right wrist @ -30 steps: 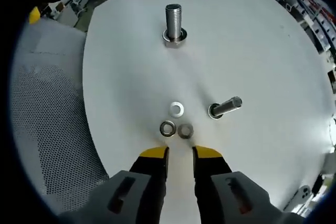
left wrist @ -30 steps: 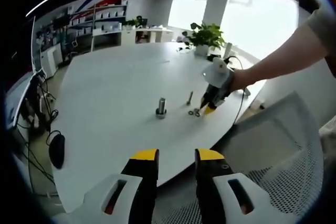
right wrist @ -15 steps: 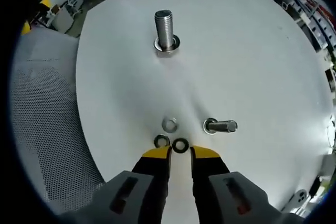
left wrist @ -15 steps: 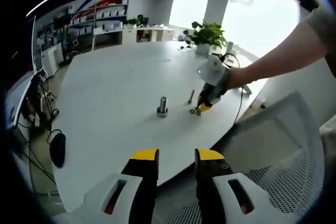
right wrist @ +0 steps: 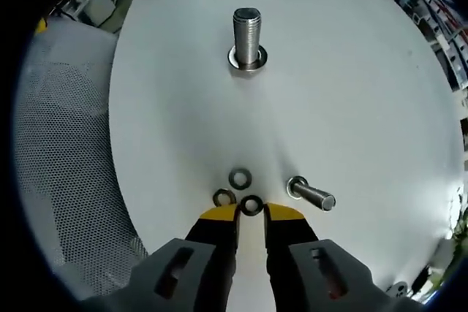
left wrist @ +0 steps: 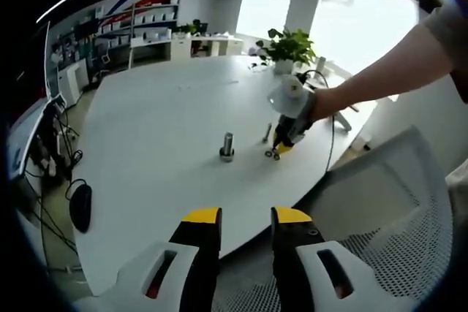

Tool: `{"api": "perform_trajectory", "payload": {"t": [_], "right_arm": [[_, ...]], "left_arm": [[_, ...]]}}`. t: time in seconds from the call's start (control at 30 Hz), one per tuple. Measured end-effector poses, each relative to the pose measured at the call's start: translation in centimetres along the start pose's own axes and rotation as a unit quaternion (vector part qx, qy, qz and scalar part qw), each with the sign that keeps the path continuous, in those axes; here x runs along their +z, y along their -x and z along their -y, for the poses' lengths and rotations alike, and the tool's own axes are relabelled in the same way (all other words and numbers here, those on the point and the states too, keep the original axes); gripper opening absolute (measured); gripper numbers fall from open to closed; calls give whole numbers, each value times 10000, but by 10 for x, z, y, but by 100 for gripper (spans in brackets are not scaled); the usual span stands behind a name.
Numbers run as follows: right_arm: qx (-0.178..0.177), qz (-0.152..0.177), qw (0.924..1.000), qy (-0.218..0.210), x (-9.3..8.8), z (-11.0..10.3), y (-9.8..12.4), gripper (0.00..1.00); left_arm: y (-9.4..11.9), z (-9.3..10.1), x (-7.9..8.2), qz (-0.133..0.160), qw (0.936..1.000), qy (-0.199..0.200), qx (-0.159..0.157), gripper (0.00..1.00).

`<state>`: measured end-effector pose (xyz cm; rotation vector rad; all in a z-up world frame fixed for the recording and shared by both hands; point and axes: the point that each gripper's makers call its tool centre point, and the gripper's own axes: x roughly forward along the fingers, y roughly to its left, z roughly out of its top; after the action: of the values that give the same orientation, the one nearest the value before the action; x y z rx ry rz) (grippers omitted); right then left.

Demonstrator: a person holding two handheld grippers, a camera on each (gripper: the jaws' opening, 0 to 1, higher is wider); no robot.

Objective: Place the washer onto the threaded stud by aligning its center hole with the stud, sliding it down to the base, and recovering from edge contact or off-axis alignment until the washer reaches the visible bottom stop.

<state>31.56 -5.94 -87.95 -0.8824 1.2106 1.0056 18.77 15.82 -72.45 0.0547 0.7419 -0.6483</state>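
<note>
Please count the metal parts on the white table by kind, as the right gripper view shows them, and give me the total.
Washers: 3
Upright threaded stud: 1
Bolt lying on its side: 1
Total: 5

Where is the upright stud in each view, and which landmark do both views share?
Left gripper view: the stud stands mid-picture on the table, left of the right gripper.
Right gripper view: the stud stands near the top centre.
Shared landmark: the lying bolt beside the washers.
</note>
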Motion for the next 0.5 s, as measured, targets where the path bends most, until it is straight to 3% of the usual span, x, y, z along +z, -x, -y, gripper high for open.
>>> {"api": "perform_trajectory", "payload": {"t": [0.3,0.37,0.43,0.5], "right_arm": [[-83,-488,9987,104,0,-1,-1,15],[-91,-502,9987,-25,-2,0,0,15],[-57,-275,9991,-326,-1,0,0,15],[-47,-206,9992,-345,-2,2,1,15]], "left_arm": [[0,0,-1,-17,10000,-11,-7,25],[-1,0,-1,-31,10000,-27,-2,25],[-1,-1,-2,-58,10000,-39,12,25],[-1,-1,-2,-43,10000,-39,7,25]]}}
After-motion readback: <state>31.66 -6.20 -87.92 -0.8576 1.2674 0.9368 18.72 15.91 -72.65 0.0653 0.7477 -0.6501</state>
